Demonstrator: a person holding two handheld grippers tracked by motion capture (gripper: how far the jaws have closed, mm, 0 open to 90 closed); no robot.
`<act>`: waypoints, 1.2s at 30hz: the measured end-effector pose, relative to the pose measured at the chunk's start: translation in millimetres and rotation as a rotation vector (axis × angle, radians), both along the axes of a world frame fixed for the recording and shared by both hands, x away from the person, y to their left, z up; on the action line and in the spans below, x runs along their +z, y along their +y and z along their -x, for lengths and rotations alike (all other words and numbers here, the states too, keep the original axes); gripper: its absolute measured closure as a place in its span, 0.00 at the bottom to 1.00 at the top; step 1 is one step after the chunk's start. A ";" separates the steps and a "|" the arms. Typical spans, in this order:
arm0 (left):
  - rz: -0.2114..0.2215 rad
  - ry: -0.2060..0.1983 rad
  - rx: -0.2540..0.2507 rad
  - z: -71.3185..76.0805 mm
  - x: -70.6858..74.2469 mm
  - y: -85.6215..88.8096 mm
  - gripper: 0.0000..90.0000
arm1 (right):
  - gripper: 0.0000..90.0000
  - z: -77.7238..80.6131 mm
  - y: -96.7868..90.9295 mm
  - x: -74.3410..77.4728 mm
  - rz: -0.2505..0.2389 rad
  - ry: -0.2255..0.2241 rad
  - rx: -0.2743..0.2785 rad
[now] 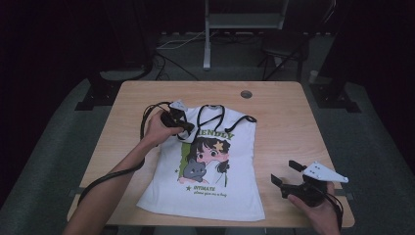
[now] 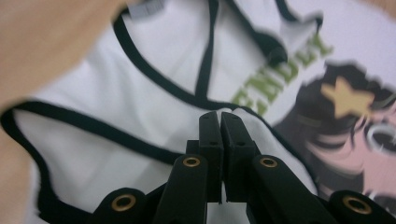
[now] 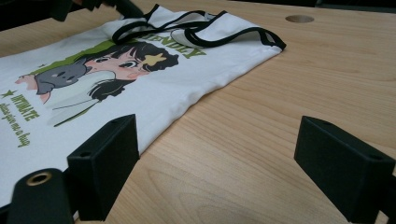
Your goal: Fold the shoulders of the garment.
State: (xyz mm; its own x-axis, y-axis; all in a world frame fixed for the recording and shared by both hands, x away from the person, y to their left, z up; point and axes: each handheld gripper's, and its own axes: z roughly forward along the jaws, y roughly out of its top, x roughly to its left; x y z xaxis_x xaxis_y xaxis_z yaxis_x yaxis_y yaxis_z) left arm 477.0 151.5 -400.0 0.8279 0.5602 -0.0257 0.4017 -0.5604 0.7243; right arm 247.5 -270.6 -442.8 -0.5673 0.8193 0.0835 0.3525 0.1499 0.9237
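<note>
A white sleeveless shirt (image 1: 210, 166) with black trim and a cartoon girl and cat print lies flat on the wooden table (image 1: 284, 112). My left gripper (image 1: 188, 128) is at the shirt's left shoulder. In the left gripper view its jaws (image 2: 219, 116) are pressed together, with a fold of the white shirt (image 2: 140, 56) pinched at their tips. That shoulder lies folded over onto the green lettering (image 3: 187, 49). My right gripper (image 1: 284, 172) rests open near the table's front right, beside the shirt's hem. Bare wood shows between its jaws (image 3: 219, 154), and the shirt (image 3: 154, 88) lies to their left.
A round cable hole (image 1: 246, 94) sits near the table's far edge, also visible in the right gripper view (image 3: 299, 18). Bare wood stretches to the right of the shirt. Beyond the table are cables, a stand base (image 1: 207, 58) and dark floor.
</note>
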 end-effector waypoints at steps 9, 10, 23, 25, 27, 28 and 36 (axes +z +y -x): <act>0.086 -0.111 0.092 -23.0 52.2 7.2 0.98 | 0.15 -0.1 -0.3 -0.1 -0.003 0.000 0.001; 0.118 -0.123 0.119 -30.0 61.8 8.9 0.98 | 0.15 -0.2 -0.5 -0.1 -0.004 0.000 0.001; 0.185 -0.185 0.198 -64.2 100.1 10.4 0.98 | 0.15 -0.1 -0.9 0.2 -0.013 0.007 0.000; 0.193 -0.181 0.186 -66.4 99.1 12.3 0.98 | 0.15 0.0 -0.9 0.2 -0.014 0.007 0.000; 0.189 -0.182 0.163 -64.0 97.6 12.2 0.98 | 0.15 -0.1 -0.8 0.2 -0.013 0.008 0.001; 0.181 -0.184 0.143 -61.4 96.4 11.9 0.98 | 0.15 0.0 -0.7 0.2 -0.012 0.007 0.001; 0.075 -0.200 -0.045 -11.6 78.9 -0.4 0.98 | 0.15 -0.2 -1.9 0.0 -0.021 0.006 0.002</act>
State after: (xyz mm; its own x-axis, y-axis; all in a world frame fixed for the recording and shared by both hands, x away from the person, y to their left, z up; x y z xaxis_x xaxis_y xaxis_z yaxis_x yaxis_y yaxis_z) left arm 488.7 151.1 -321.1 0.8446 0.5256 0.1018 0.2216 -0.5162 0.8273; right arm 247.7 -272.6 -442.8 -0.5682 0.8163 0.1038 0.3580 0.1316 0.9244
